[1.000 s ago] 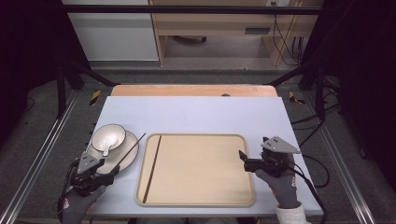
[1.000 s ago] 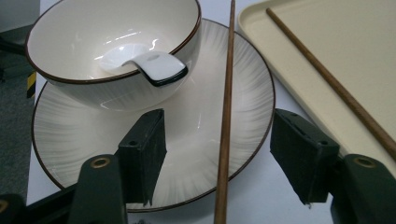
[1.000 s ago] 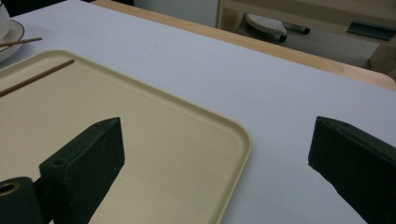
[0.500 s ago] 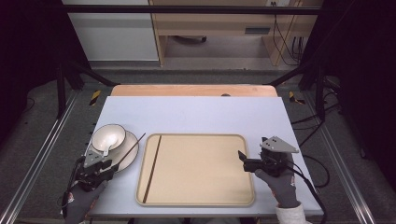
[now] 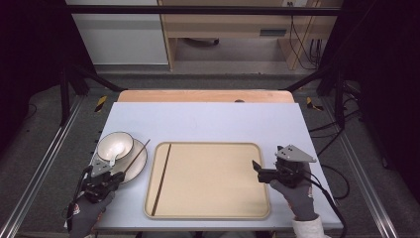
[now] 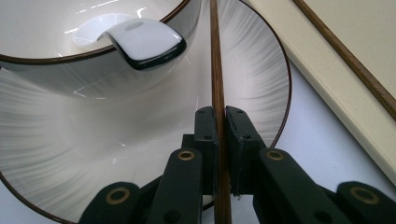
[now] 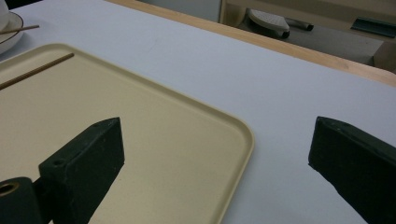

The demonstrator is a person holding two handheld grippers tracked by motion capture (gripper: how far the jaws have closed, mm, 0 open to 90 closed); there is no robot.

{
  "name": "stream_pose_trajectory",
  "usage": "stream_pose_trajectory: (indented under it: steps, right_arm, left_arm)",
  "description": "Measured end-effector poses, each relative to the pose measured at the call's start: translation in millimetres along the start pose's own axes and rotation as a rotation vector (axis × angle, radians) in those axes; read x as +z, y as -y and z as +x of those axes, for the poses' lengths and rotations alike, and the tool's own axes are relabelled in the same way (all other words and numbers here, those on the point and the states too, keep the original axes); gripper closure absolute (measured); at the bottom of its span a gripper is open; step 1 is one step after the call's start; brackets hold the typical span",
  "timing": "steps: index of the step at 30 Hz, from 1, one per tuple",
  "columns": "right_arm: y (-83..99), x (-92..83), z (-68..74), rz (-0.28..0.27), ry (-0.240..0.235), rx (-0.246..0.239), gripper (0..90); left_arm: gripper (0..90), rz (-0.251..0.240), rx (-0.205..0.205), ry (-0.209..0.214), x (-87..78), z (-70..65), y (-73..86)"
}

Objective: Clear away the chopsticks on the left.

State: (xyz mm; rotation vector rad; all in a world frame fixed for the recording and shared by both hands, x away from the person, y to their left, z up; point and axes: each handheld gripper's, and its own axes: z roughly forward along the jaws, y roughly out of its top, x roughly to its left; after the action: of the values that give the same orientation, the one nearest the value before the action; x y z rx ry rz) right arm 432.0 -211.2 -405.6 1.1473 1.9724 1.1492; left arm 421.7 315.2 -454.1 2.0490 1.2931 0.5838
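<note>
Left tongs (image 6: pixel 220 135) clamped shut, right tongs (image 7: pixel 215 154) spread wide

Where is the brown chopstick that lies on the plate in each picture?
High view: the chopstick slants across the plate's right side, at left, its lower end at the left gripper.
Left gripper view: it runs up the middle, pinched between the jaws.
Right gripper view: its tip shows at the top left corner.
Shared landmark: the beige tray.

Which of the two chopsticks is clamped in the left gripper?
The chopstick lying across the plate beside the bowl: the left gripper has just closed on it. The other chopstick lies untouched along the tray's left side.
</note>
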Motion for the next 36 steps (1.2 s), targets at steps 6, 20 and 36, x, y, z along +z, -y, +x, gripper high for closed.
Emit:
stream_pose_trajectory:
  steps: [6,20,36]
  right_arm:
    - [-0.2,-0.5,-0.2,-0.002,0.001,0.001,3.4]
    - [-0.5,-1.7,-1.4,-0.008,0.003,-0.002,2.8]
    - [-1.4,-4.3,-2.2,-0.02,0.004,0.003,2.8]
  left_arm:
    - [83.7,-0.004,0.003,-0.002,-1.8,-3.7,-1.6]
    - [83.8,-0.089,0.0,-0.001,-14.5,-24.7,-9.4]
    - [83.9,-0.148,-0.026,0.0,-19.7,-64.0,-18.7]
